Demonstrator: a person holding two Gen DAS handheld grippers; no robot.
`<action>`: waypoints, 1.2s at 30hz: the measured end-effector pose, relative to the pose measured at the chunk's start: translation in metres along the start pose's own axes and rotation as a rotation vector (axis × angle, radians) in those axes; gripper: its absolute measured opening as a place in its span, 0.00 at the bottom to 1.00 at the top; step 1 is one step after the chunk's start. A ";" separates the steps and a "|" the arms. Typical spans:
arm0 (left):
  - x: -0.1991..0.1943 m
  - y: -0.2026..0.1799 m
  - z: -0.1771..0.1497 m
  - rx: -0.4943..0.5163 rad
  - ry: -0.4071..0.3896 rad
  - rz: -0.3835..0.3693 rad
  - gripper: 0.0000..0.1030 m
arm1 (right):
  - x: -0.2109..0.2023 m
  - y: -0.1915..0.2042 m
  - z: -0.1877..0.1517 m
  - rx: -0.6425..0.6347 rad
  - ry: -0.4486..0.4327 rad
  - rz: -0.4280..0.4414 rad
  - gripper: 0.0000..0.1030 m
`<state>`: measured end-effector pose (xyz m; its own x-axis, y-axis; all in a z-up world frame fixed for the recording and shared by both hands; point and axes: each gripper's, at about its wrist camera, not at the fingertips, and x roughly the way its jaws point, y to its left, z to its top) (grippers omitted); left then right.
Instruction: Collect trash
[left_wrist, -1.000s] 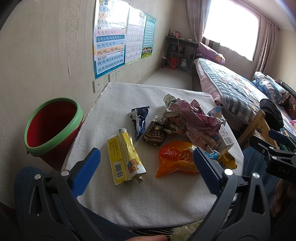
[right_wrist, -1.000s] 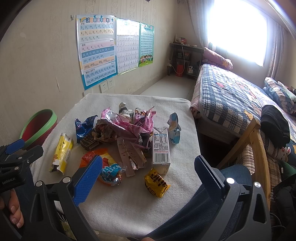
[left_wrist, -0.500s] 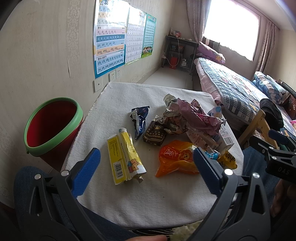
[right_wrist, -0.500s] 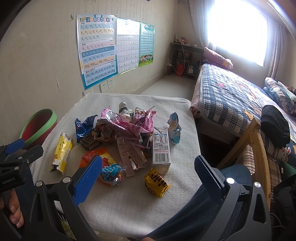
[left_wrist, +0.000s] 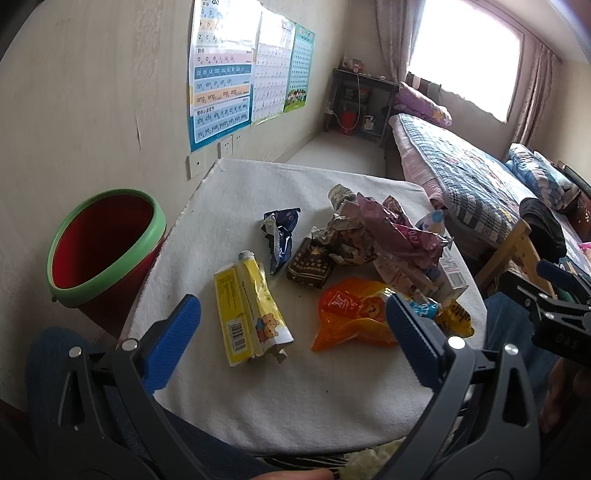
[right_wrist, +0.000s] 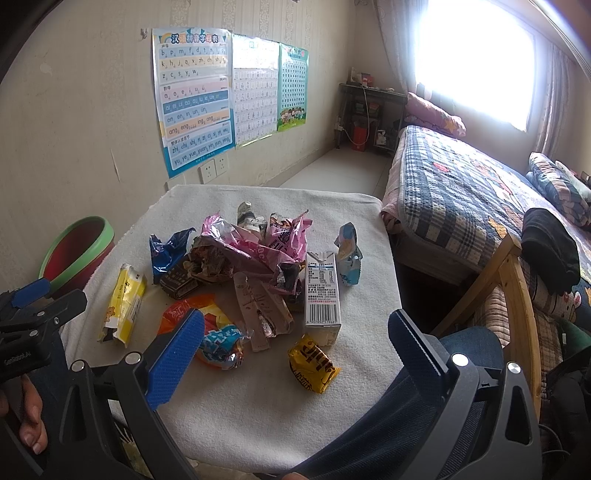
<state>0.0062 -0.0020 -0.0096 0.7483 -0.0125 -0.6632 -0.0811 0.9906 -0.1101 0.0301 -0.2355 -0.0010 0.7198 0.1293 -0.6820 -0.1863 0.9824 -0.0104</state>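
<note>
Several pieces of trash lie on a white-clothed table (left_wrist: 258, 398): a yellow wrapper (left_wrist: 251, 314) (right_wrist: 123, 302), an orange packet (left_wrist: 351, 314), a blue wrapper (left_wrist: 279, 236), a brown packet (left_wrist: 308, 266), crumpled pink foil (right_wrist: 255, 247), a white carton (right_wrist: 322, 291) and a yellow-black snack packet (right_wrist: 312, 363). A red bin with a green rim (left_wrist: 107, 247) (right_wrist: 75, 253) stands left of the table. My left gripper (left_wrist: 293, 339) hangs open above the near edge, over the yellow wrapper. My right gripper (right_wrist: 295, 354) is open above the near right part, holding nothing.
A wall with posters (right_wrist: 195, 96) runs behind the table. A bed (right_wrist: 480, 199) with a wooden frame (right_wrist: 513, 280) stands to the right. The person's blue-clad legs (right_wrist: 406, 424) are under the near table edge. Each gripper shows at the other view's side.
</note>
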 end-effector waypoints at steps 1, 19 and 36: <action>0.000 0.000 0.000 -0.001 0.001 0.000 0.95 | 0.001 0.000 0.000 0.001 0.002 0.000 0.93; 0.017 0.009 0.004 -0.038 0.086 -0.001 0.95 | 0.024 -0.005 0.007 0.030 0.092 0.048 0.93; 0.063 0.028 0.010 -0.145 0.238 -0.011 0.95 | 0.093 -0.036 0.017 0.078 0.255 0.044 0.93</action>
<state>0.0579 0.0266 -0.0466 0.5751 -0.0718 -0.8149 -0.1802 0.9606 -0.2118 0.1148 -0.2569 -0.0513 0.5182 0.1436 -0.8431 -0.1546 0.9853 0.0727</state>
